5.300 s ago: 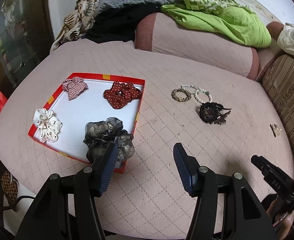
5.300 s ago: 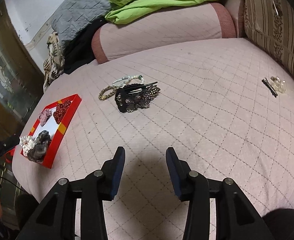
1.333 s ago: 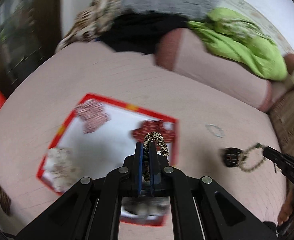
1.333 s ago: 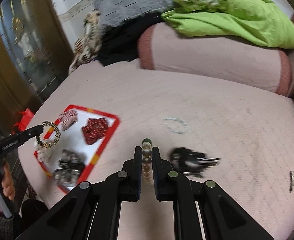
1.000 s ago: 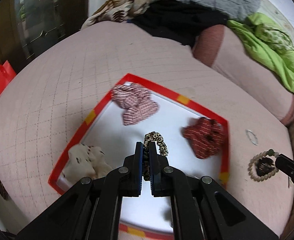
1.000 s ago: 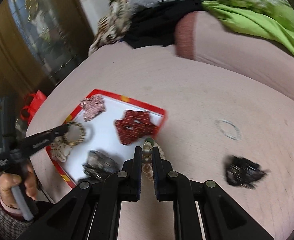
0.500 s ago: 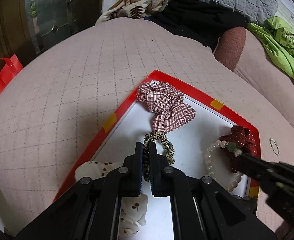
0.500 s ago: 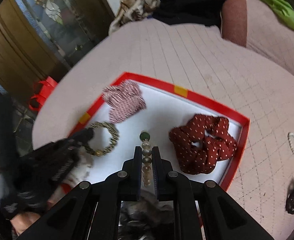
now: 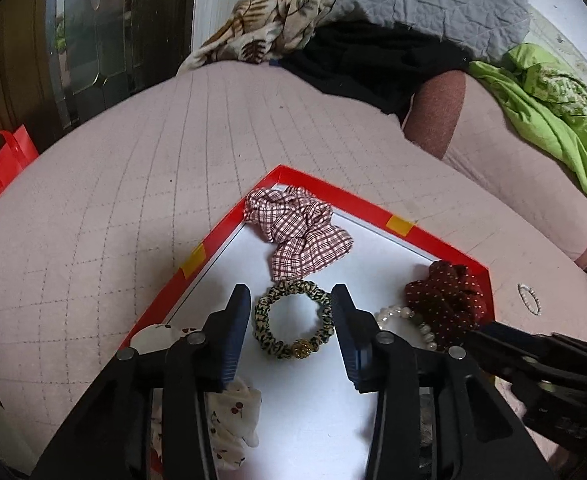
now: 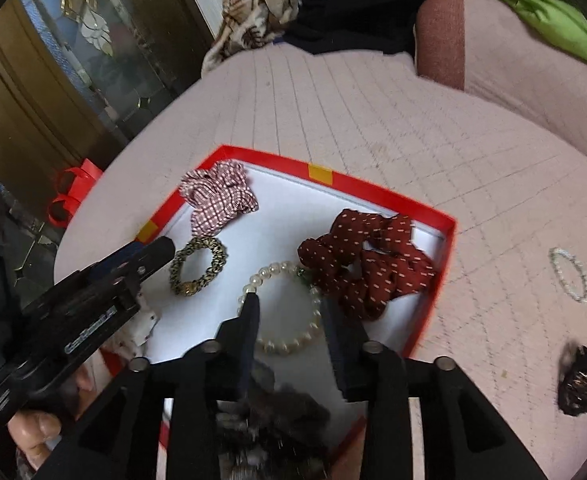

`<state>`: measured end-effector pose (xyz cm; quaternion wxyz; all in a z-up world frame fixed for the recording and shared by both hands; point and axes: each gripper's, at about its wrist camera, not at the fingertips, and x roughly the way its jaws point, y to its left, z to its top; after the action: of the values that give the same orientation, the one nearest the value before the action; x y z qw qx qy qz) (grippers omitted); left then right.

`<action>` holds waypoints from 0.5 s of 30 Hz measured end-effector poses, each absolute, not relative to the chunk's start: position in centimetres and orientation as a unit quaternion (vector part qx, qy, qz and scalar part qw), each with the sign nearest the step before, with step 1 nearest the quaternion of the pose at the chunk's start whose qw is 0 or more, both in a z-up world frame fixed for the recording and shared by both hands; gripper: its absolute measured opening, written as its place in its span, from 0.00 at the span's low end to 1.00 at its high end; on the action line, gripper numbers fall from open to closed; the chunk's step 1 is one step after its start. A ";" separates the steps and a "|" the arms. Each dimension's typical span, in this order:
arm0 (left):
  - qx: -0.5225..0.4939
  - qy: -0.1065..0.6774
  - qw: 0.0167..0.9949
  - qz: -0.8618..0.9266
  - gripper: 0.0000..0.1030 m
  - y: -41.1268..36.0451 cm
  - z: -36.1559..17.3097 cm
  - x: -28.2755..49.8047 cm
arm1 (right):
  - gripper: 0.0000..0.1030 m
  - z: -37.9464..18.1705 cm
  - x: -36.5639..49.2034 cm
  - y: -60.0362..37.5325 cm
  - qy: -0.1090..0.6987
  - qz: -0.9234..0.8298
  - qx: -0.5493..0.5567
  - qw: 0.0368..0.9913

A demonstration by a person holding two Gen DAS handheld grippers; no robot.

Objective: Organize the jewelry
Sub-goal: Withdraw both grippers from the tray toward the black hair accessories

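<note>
**Q:** Left wrist view first: what are you doing, and where is the jewelry?

**Me:** I am holding my left gripper (image 9: 291, 330) over a red-rimmed tray (image 9: 397, 222) on a pink quilted sofa cushion (image 9: 133, 184). Its jaws are opening, and a leopard-print hair tie (image 9: 291, 322) is lying flat on the white tray floor between the fingers, with neither pad pressing on it. A checked scrunchie (image 9: 297, 232) is sitting just beyond it.

**Q:** And the right one?

**Me:** My right gripper (image 10: 289, 320) is opening too, straddling a pearl bracelet (image 10: 281, 308) that is lying in the tray, touching a dark red dotted scrunchie (image 10: 369, 260).

**Q:** What comes next?

**Me:** I am judging that a thin beaded bracelet (image 10: 569, 274) and a black hair clip (image 10: 583, 380) are waiting out on the cushion, past the tray's right rim. Both are lying to the right of my right gripper, so that hand is nearer.
</note>
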<state>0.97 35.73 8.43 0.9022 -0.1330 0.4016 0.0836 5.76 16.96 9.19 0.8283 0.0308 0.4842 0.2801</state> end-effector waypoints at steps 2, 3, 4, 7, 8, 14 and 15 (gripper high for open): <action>-0.132 0.396 0.905 0.085 0.40 35.5 8.8 0.3 | 0.39 9.9 4.6 15.6 0.477 0.281 0.034 0.832; -0.131 0.393 0.906 0.087 0.40 35.4 9.0 0.1 | 0.41 10.0 3.8 14.8 0.475 0.280 0.036 0.833; -0.129 0.389 0.908 0.088 0.40 35.2 9.2 -0.3 | 0.42 10.1 2.7 13.4 0.474 0.277 0.037 0.835; -0.117 0.379 0.913 0.096 0.40 34.4 10.2 -1.7 | 0.42 9.7 0.0 9.8 0.473 0.261 0.040 0.841; -0.112 0.377 0.914 0.101 0.40 33.9 10.5 -2.2 | 0.42 9.5 -0.7 8.8 0.473 0.255 0.042 0.843; -0.088 0.375 0.919 0.080 0.40 29.7 12.6 -5.7 | 0.42 7.3 -5.0 -0.9 0.485 0.185 0.085 0.850; -0.080 0.375 0.921 0.071 0.40 28.6 13.0 -6.3 | 0.42 6.8 -5.6 -3.1 0.487 0.167 0.099 0.851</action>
<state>-6.30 28.58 12.98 0.9209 -0.0802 0.3748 0.0712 -5.63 -3.06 6.81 0.8512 0.0991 0.4875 0.1674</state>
